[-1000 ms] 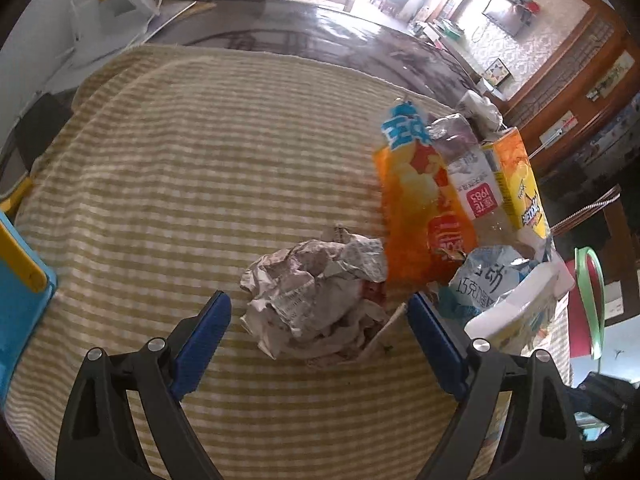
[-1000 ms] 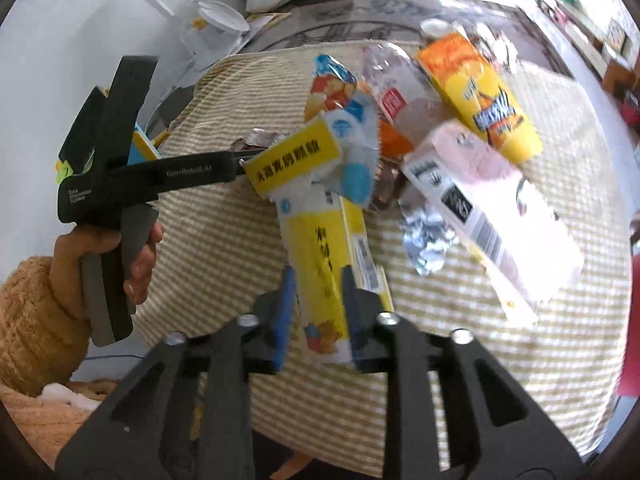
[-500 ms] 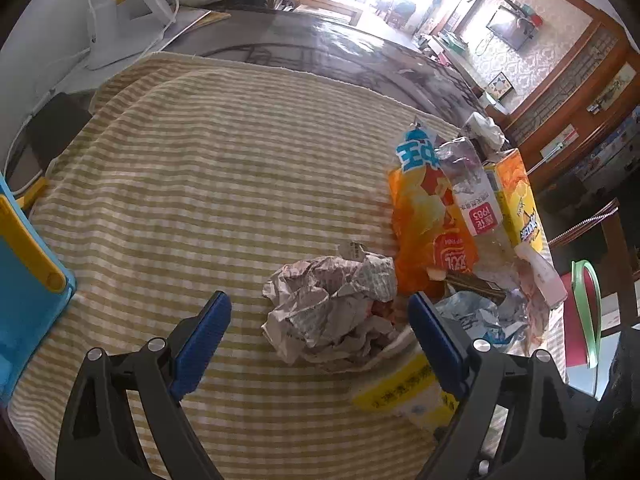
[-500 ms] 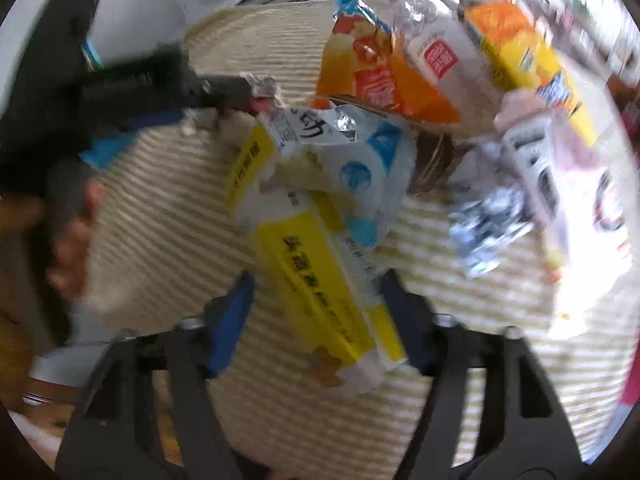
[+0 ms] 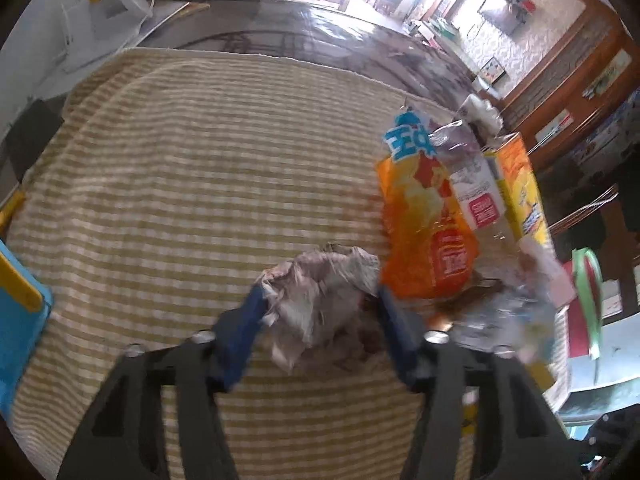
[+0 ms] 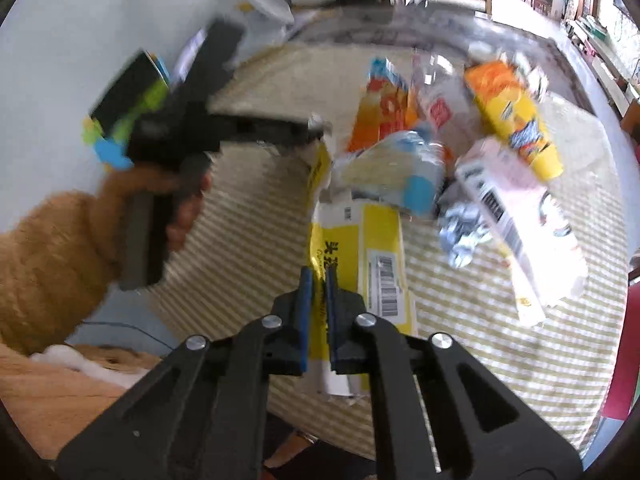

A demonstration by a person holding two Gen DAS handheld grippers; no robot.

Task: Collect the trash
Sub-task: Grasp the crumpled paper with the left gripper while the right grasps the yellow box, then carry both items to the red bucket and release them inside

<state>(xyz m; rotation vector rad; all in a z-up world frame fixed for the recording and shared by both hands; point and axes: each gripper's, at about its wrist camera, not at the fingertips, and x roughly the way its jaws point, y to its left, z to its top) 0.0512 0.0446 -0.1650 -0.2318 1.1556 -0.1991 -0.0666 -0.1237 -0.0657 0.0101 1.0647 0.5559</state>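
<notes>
A: What could go wrong?

B: On the striped yellow-and-white cloth over the tabletop (image 5: 200, 184), the left tongs (image 5: 320, 316) are closing around the crumpled grey paper ball (image 5: 320, 300), their blue pads touching both its sides. Loose folds could slip out if the squeeze stays shallow. The right tongs (image 6: 316, 312) are pressed together, pinching an edge of the flattened yellow-and-white carton (image 6: 360, 264); it hangs long beyond the tips and may swing into the pile ahead.

A: The count?

B: Ahead of the right tongs: one pale pink carton (image 6: 516, 216), one orange-and-yellow carton (image 6: 516, 120), one orange snack bag (image 6: 380, 116), one clear plastic bottle (image 6: 440, 108), one blue-and-white wrapper (image 6: 400, 168), one foil scrap (image 6: 460, 236).
</notes>
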